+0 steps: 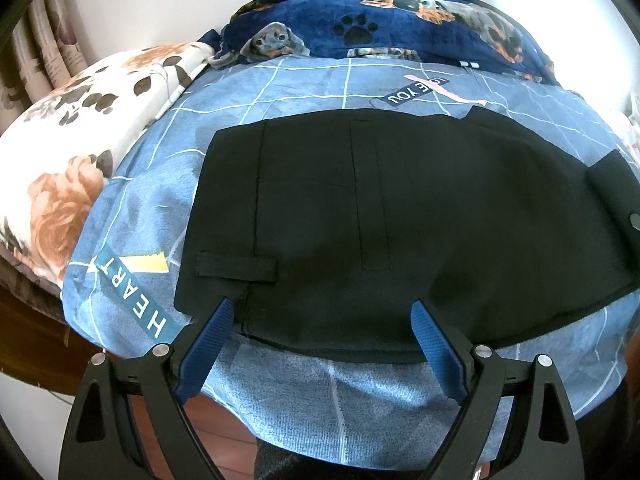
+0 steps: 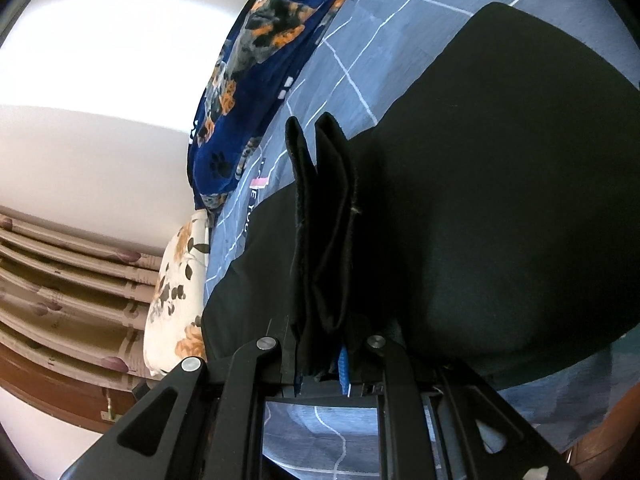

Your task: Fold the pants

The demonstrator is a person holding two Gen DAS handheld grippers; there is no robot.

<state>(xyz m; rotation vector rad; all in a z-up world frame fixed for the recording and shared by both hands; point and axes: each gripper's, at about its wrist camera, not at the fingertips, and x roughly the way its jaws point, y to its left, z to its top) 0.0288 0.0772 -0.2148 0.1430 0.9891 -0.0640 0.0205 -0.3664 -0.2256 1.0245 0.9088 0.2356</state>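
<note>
Jaws of the left gripper stand wide apart over the waistband edge of the black fabric pants, pinching nothing. Right gripper is clamped on a bunched fold of them. They lie flat on the blue grid-patterned bedsheet, navy dog-print blanket at twelve o'clock.

Looking over a bed dressed in a blue sheet with white grid lines, printed words showing at 8 o'clock. Lying bunched along the far edge at 12 o'clock, a navy blanket with dogs and paw prints. Sitting at 9 o'clock, a cream floral pillow. Hanging at 10 o'clock, pleated beige curtains. Glowing bright behind it all, a plain white wall. Showing at 6 o'clock, reddish wooden floor.
</note>
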